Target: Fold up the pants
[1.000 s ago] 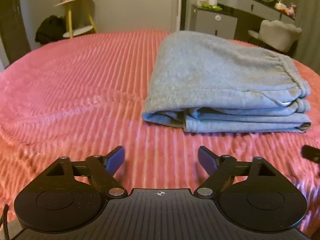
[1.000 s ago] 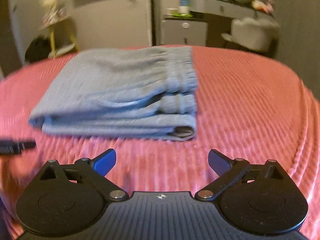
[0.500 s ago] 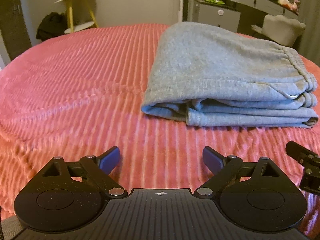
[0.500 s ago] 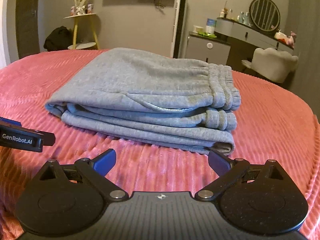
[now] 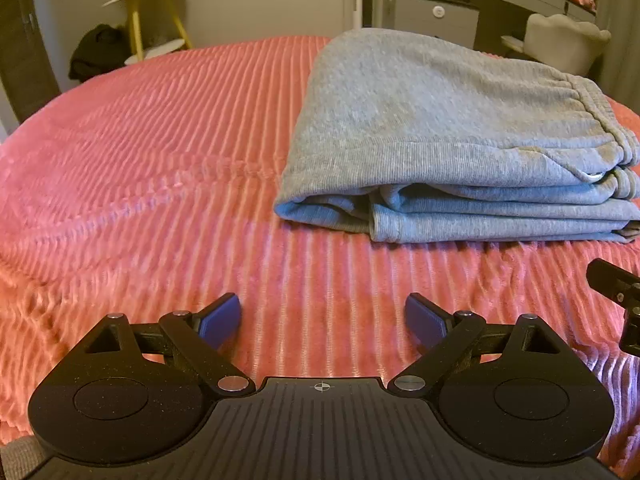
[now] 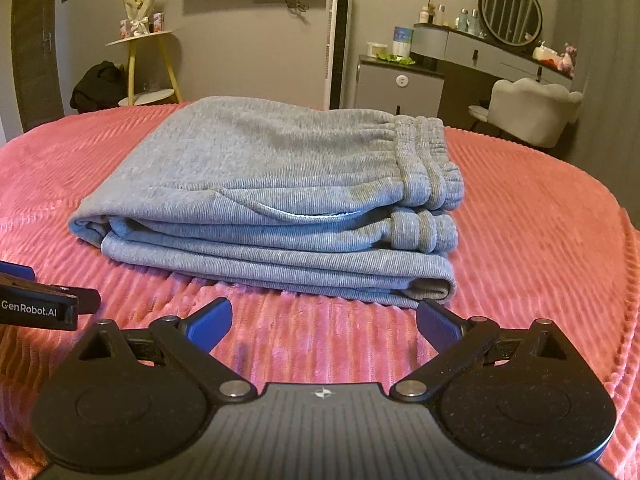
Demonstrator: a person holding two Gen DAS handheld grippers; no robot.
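The grey sweatpants (image 5: 440,128) lie folded in a thick stack on the pink ribbed bedspread (image 5: 160,160), waistband to the right. They also show in the right wrist view (image 6: 280,184), straight ahead. My left gripper (image 5: 323,320) is open and empty, a little short of the stack's left front corner. My right gripper (image 6: 325,322) is open and empty, just before the stack's front edge. Each gripper shows at the edge of the other's view, the right one (image 5: 616,300) and the left one (image 6: 40,304).
The bedspread (image 6: 540,240) spreads wide to the left and right of the pants. Beyond the bed stand a yellow side table (image 6: 148,64), a grey cabinet (image 6: 400,84), a vanity with a round mirror (image 6: 508,12) and a white chair (image 6: 528,108).
Both grippers have drawn back slightly and steadied, staying open. The right wrist view swung left to face the stack. The pants have not moved.
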